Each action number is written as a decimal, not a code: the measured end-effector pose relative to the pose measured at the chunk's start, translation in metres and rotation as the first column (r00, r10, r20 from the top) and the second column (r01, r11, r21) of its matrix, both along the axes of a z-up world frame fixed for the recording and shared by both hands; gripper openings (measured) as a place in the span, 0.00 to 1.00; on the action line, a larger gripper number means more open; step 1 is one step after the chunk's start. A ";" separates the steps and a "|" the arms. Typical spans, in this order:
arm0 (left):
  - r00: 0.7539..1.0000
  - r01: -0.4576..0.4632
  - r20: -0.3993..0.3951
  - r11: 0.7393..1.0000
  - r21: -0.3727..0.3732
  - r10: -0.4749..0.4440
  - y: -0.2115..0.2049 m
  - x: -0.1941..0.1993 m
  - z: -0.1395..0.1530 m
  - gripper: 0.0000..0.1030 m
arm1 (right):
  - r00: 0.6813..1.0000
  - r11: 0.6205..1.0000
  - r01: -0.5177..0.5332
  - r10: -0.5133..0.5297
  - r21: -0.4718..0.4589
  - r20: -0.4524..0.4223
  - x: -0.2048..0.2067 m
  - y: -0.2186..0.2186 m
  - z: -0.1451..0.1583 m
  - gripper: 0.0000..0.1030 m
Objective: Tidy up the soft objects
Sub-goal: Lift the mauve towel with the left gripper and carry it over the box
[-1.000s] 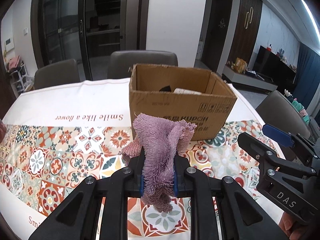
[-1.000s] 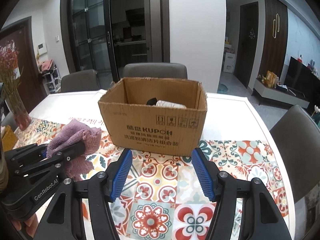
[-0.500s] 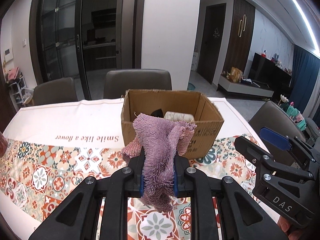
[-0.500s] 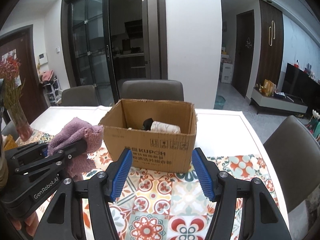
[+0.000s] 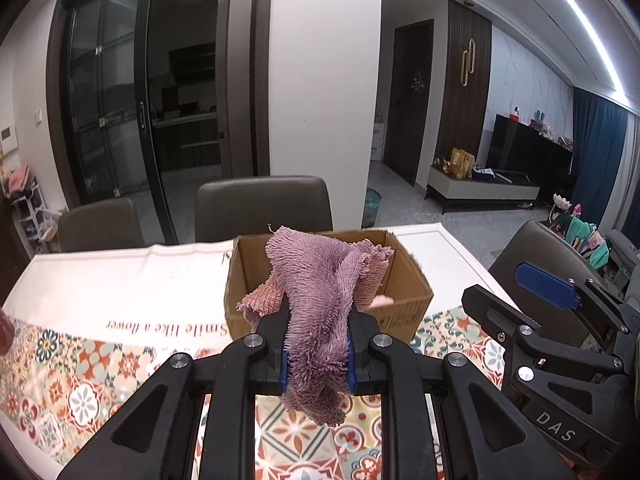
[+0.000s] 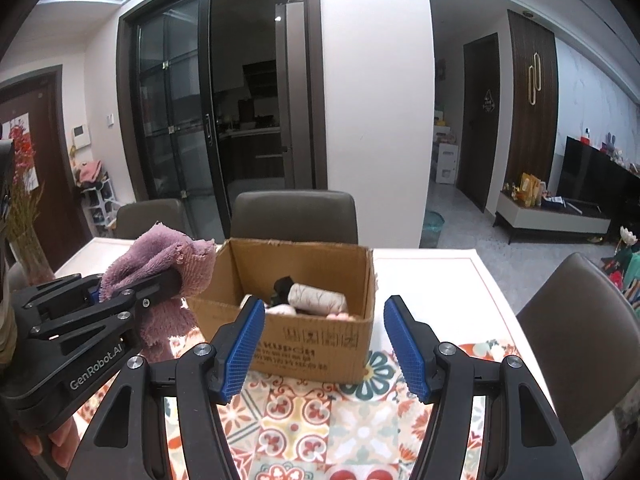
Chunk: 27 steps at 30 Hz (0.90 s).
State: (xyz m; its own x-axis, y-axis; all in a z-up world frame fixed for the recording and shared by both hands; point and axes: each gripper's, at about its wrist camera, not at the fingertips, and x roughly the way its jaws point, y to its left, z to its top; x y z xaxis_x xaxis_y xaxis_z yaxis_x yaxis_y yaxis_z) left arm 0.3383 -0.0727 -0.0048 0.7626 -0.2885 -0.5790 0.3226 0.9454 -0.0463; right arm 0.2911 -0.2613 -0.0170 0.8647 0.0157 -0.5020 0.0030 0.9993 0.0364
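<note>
The towel (image 5: 320,312), a shaggy purple cloth, is pinched between the pads of the left gripper (image 5: 316,356), bunching up above them and hanging in a tuft below, off the table (image 5: 120,276). Just beyond its fingertips stands the box (image 6: 320,344), open-topped, with a pale roll (image 6: 318,300) and other soft things inside. The right gripper (image 6: 324,346) hangs to the right of the left, its blue pads apart and nothing between them, the box straight ahead of it.
</note>
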 end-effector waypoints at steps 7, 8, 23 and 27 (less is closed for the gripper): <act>0.999 0.030 0.025 1.000 0.009 -0.030 -0.014 0.023 0.009 0.20 | 0.999 1.000 0.025 -0.025 -0.012 0.027 0.014 -0.007 0.011 0.66; 0.999 0.032 0.027 0.999 0.010 -0.032 -0.014 0.024 0.009 0.20 | 0.999 0.999 0.034 -0.034 -0.013 0.033 0.017 -0.009 0.012 0.68; 0.998 0.065 -0.011 0.996 0.056 -0.065 -0.041 0.084 -0.003 0.20 | 0.996 0.996 0.087 -0.087 -0.017 -0.004 0.064 -0.021 0.008 0.68; 0.998 0.061 -0.023 0.995 0.080 -0.060 -0.048 0.101 -0.011 0.20 | 0.995 0.995 0.096 -0.097 -0.032 -0.028 0.074 -0.020 0.002 0.68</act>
State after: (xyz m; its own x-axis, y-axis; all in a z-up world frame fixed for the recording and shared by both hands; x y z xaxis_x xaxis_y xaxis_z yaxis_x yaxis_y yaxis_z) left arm 0.4388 -0.1202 -0.0160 0.7326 -0.2857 -0.6178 0.3792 0.9251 0.0218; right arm 0.3647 -0.2818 -0.0150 0.8462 -0.0831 -0.5263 0.1003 0.9950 0.0041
